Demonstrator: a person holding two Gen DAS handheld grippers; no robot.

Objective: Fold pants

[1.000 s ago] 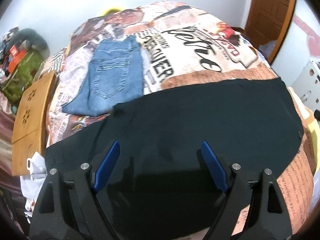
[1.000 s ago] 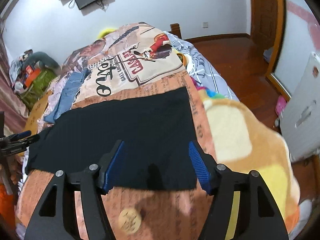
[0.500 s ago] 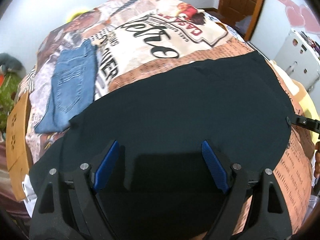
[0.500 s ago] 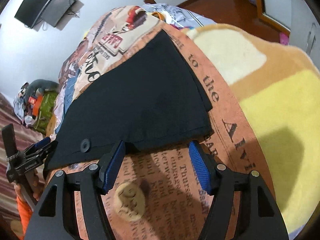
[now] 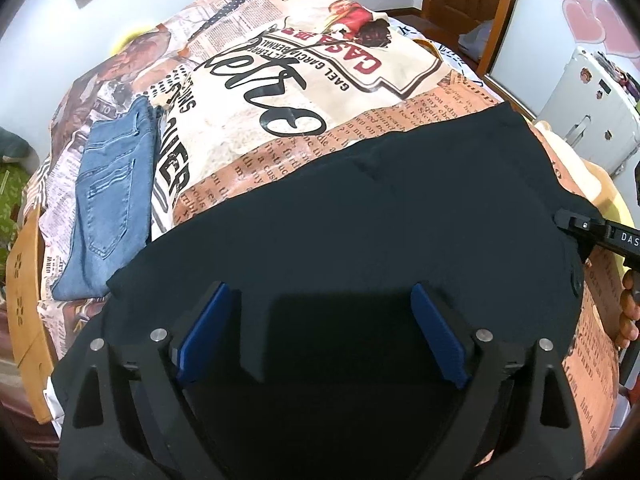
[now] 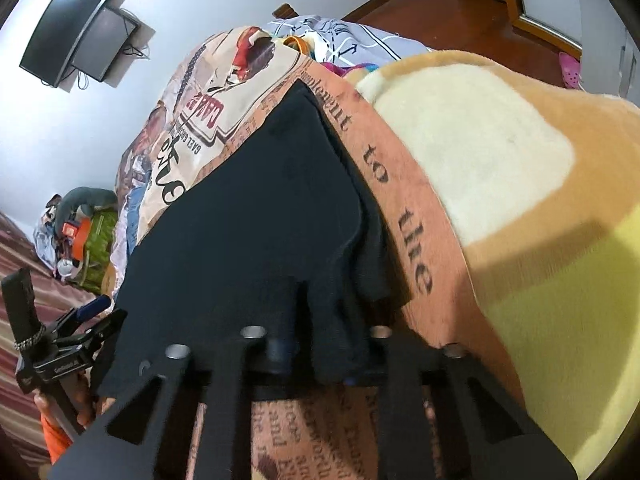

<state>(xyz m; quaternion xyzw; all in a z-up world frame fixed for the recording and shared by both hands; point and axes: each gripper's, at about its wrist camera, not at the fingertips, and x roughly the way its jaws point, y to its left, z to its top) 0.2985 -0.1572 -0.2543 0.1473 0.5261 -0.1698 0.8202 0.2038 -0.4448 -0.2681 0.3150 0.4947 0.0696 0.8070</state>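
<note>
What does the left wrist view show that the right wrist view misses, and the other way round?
Only the left wrist view shows the left gripper open above the black pants, and the wooden door. Only the right wrist view shows the right gripper shut on the pants' edge, the wall screen and the yellow blanket. Both show the black pants, the folded jeans and the printed bedspread.

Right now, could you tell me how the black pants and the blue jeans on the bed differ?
The black pants are dark and plain and spread wide across the near part of the bed; the blue jeans are faded denim, folded into a narrow strip farther back. The right claw is shut on the black pants' edge, while nothing touches the jeans. Both lie flat on the printed bedspread.
</note>
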